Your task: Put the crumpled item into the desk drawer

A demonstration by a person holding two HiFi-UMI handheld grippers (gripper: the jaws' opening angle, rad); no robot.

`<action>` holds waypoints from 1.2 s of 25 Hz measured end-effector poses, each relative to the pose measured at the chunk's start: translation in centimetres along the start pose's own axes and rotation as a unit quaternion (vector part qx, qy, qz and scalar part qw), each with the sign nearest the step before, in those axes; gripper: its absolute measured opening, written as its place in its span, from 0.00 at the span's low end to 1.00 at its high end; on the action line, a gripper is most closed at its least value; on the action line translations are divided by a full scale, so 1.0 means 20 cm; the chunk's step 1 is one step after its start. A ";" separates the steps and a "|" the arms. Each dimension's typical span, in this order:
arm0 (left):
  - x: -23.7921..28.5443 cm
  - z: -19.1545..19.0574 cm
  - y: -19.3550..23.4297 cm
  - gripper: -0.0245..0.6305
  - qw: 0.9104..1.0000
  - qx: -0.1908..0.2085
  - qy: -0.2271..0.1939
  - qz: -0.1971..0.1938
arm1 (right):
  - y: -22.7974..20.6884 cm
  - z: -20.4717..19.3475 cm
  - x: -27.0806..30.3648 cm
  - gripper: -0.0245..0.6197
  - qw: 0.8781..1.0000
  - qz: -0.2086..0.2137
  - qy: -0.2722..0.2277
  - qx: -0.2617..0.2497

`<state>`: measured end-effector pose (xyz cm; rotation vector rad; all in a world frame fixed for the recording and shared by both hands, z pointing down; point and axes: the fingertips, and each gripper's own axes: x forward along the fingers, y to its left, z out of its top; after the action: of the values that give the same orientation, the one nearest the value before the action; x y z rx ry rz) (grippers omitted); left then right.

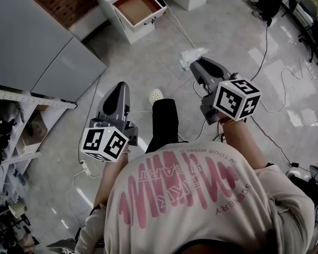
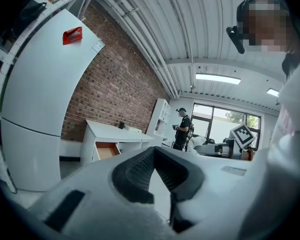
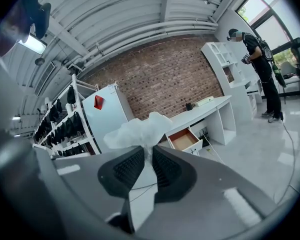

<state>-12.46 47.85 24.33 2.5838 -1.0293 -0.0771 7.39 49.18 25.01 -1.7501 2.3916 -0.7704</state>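
A person is carrying a crumpled item, a wad of thin white material, pinched in the tip of the right gripper, well short of the open desk drawer. The wad is sticking out past the jaw tips toward the drawer, and the pads are pressing on its near end. The left gripper is trailing farther from the drawer, jaws meeting at their tips with nothing between them.

The right gripper view is showing the grip closely: the crumpled item is bulging above the right gripper, with the desk drawer beyond it and just to one side, pulled out of a white desk.

The head view alone is looking down into the drawer's brown bottom and showing cables trailing over the floor near it.

The left gripper view is showing the left gripper closed, the desk drawer low on the desk's front, and a second person in black standing beyond the desk.
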 end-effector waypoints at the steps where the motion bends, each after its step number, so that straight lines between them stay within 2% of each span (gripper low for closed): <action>1: 0.03 0.01 0.02 0.04 1.000 0.000 0.000 -0.003 | -0.01 0.01 0.02 0.14 1.000 -0.002 0.000 -0.001; 8: 0.35 0.03 0.15 0.04 1.000 0.000 0.005 -0.023 | -0.20 0.08 0.25 0.14 1.000 -0.013 0.010 0.006; 13: 0.68 0.10 0.41 0.04 1.000 -0.010 0.012 -0.023 | -0.36 0.18 0.59 0.14 0.999 -0.023 0.029 0.014; 16: 0.80 0.15 0.49 0.04 1.000 -0.010 0.011 -0.025 | -0.39 0.23 0.72 0.14 0.999 -0.019 0.035 0.005; 23: 1.19 0.37 0.80 0.04 1.000 -0.001 0.004 -0.023 | -0.51 0.48 1.21 0.14 1.000 -0.007 0.029 -0.003; 30: 1.36 0.50 0.98 0.04 1.000 0.000 -0.010 -0.018 | -0.54 0.61 1.49 0.14 1.000 0.008 0.021 0.007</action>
<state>-7.18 13.19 23.89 2.6066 -0.9895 -0.1121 10.90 15.37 25.79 -1.7248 2.4172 -0.8297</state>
